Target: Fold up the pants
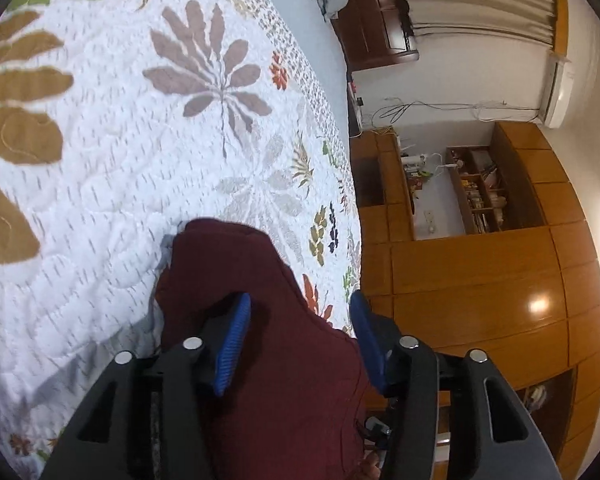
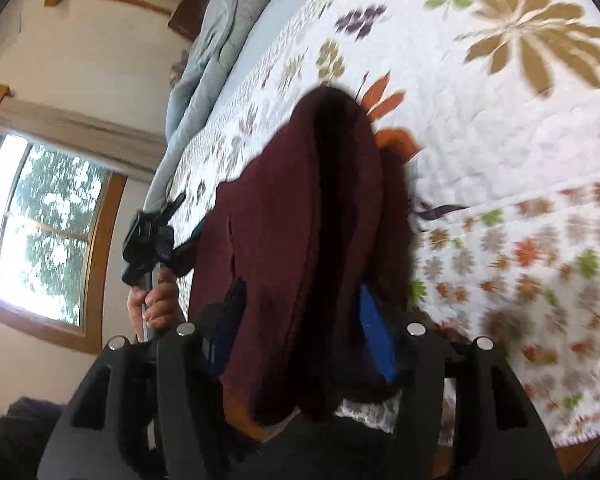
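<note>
Maroon pants (image 1: 284,344) lie bunched at the edge of a bed covered by a white floral quilt (image 1: 112,168). Left gripper (image 1: 300,320): its blue-padded fingers (image 1: 236,332) stand apart, with the fabric passing between them; the fabric touches neither pad visibly, and no clamping is evident. Right gripper (image 2: 304,320): its blue pads (image 2: 374,340) sit on either side of a thick fold of the pants (image 2: 320,220), which fills the gap between them; whether the pads press on the cloth cannot be told. From the right wrist view, the person's left hand (image 2: 156,304) holds the other tool just beside the garment. Wooden cabinets (image 1: 480,288) stand beyond the bed edge. A window (image 2: 40,224) is set in the wall.
</note>
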`<state>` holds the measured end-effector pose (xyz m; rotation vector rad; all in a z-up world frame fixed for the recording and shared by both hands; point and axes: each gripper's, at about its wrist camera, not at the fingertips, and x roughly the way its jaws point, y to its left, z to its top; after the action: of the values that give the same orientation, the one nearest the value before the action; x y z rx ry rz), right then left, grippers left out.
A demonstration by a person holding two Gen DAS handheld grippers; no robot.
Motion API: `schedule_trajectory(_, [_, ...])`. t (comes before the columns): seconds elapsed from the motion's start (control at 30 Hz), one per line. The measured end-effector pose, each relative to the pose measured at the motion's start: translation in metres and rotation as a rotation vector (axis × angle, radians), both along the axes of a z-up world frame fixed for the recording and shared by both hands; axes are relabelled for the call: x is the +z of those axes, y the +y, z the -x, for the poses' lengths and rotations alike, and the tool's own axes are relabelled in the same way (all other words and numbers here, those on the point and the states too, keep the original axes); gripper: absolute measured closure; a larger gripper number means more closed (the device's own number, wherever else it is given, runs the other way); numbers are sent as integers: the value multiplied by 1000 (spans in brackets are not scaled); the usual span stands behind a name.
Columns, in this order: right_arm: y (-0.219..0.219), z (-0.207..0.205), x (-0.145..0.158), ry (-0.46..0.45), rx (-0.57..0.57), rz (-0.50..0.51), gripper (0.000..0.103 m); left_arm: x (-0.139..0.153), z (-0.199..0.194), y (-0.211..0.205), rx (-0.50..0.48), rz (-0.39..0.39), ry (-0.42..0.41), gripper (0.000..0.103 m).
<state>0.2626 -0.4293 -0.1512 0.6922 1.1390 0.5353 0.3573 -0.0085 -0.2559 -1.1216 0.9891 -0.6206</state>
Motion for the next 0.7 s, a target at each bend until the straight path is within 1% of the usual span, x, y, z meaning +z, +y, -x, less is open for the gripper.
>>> schedule_trajectory(0.03, [-5,3,9,-20,-33,26,46,6,2,3,12,-14,-18,39])
schedule_trajectory(0.07, [-6,6,23,-60,-56,37,46,11,4,5,17,-23,-37,36])
schedule_trajectory(0.1, [-7,9,35,-94,-54,22,46,19,6,6,14,-28,-61,35])
schedule_trajectory(0.13, [0,13,50,-141,-36,-15,46,24,8,5,3,-29,-79,34])
schedule_trajectory(0.17, [4,17,55,-167,-15,-48,46,28,10,5,-5,-31,-87,32])
schedule_trajectory(0.2, [17,21,61,-187,31,-103,46,31,10,1,-20,-31,-92,31])
schedule_trajectory(0.23, [33,19,58,-174,88,-150,47,32,11,-2,-35,-25,-93,31])
schedule_trajectory(0.27, [44,20,46,-141,129,-147,48,33,13,-4,-51,-18,-93,31])
schedule_trajectory(0.3, [52,23,29,-95,152,-111,50,34,17,-8,-74,-13,-98,31])
schedule_trajectory(0.33, [55,25,13,-55,160,-78,66,35,22,-10,-88,-11,-104,31])
schedule_trajectory(0.37, [49,27,-6,-16,160,-49,80,36,28,-12,-103,-6,-109,31])
schedule_trajectory(0.4, [34,29,-29,33,135,-52,103,37,36,-15,-127,6,-114,31])
schedule_trajectory(0.43, [23,29,-41,57,110,-94,103,38,43,-16,-149,15,-122,31])
schedule_trajectory(0.47, [11,32,-48,76,74,-161,103,39,51,-18,-170,22,-134,31])
schedule_trajectory(0.5, [10,34,-42,61,72,-141,103,41,61,-22,-202,23,-147,31])
schedule_trajectory(0.57, [18,33,-23,21,97,-111,87,46,78,-31,-274,2,-174,31])
schedule_trajectory(0.6, [23,27,-3,-31,106,-95,63,49,88,-36,-306,-23,-199,31])
schedule_trajectory(0.63, [23,22,8,-63,99,-88,50,52,96,-40,-332,-45,-221,31])
schedule_trajectory(0.67, [24,10,22,-101,89,-93,50,54,105,-45,-365,-66,-240,31])
schedule_trajectory(0.7, [27,-3,27,-119,82,-100,50,53,112,-50,-390,-78,-249,31])
